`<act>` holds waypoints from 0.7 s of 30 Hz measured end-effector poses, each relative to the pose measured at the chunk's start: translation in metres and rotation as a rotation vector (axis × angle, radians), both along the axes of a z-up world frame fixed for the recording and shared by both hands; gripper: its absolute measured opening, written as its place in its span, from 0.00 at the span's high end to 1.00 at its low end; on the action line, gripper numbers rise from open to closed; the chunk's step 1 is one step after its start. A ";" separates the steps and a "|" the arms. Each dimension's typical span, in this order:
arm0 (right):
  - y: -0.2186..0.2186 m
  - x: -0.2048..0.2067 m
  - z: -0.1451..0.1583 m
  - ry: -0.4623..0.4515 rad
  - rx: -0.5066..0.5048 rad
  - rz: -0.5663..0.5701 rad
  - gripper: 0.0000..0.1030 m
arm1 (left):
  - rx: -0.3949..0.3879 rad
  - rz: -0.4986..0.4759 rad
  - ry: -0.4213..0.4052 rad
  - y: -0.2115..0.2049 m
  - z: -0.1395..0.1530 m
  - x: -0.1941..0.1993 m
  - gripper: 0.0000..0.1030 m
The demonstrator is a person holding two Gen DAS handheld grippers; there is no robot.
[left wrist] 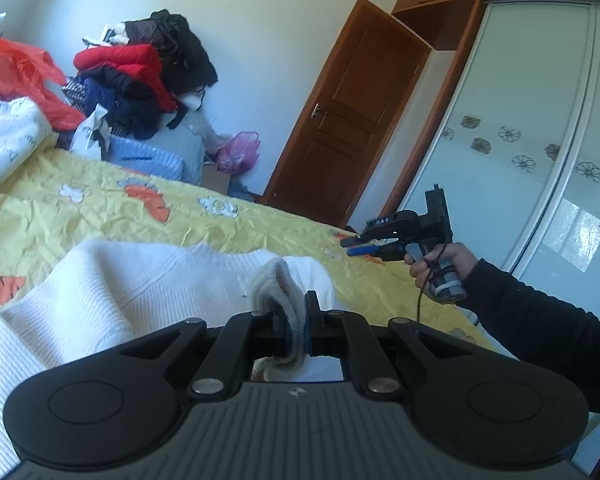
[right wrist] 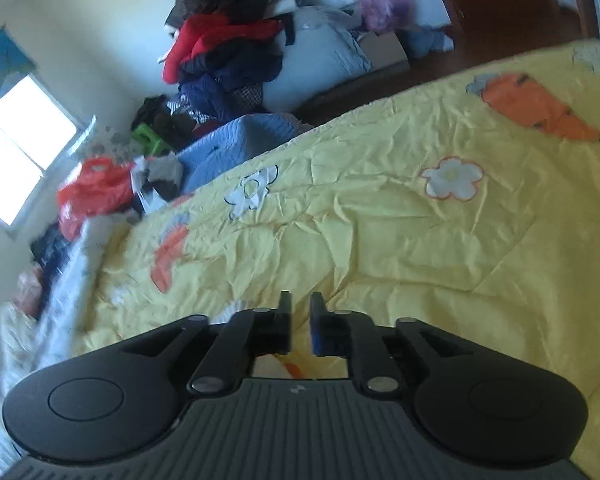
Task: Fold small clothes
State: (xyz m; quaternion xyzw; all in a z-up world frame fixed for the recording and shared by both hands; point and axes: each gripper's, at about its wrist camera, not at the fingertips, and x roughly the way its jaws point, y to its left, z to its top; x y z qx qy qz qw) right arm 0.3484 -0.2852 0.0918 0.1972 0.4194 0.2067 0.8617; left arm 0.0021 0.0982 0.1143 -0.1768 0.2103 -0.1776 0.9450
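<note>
Left wrist view looks over the left claw (left wrist: 296,320), whose two black fingers are pressed together on a bunched fold of the white ribbed knit sweater (left wrist: 140,280). The pinched edge stands up between the pads as a thick, slightly greyish roll. From the claw the rest of the sweater spreads away to the left, lying on the yellow quilted bedspread (left wrist: 80,208) with its orange carrot and white flower patches.

To the right of the sweater and apart from it, the right claw (left wrist: 350,246) hangs over the bedspread's far edge, gripped by a hand (left wrist: 440,264) in a dark sleeve (left wrist: 540,320). Its blue-padded fingers lie close together with nothing between them.

Right wrist view confirms this: the right claw (right wrist: 300,320) shows a narrow gap between its fingers and only bare yellow bedspread (right wrist: 420,260) beyond. The sweater does not appear in this view, which is a little blurred at the left.

Behind the sweater, beyond the bed, a heap of red, navy and black clothes (left wrist: 140,76) is piled against the pale wall, with a red plastic bag (left wrist: 20,72) to its left. Right of the heap are a brown wooden door (left wrist: 348,112) and a wardrobe with frosted sliding panels (left wrist: 520,140) printed with flowers.
</note>
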 end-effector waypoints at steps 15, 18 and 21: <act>0.106 0.002 -0.031 0.007 -0.321 0.239 0.86 | 0.182 -0.067 -0.104 -0.014 0.029 0.002 0.94; 0.053 0.023 -0.025 0.024 -0.110 0.053 0.91 | 0.203 -0.068 -0.100 -0.009 0.025 0.009 0.94; 0.019 0.036 -0.034 0.068 -0.025 -0.074 0.94 | 0.266 -0.027 0.060 0.007 -0.014 0.038 0.94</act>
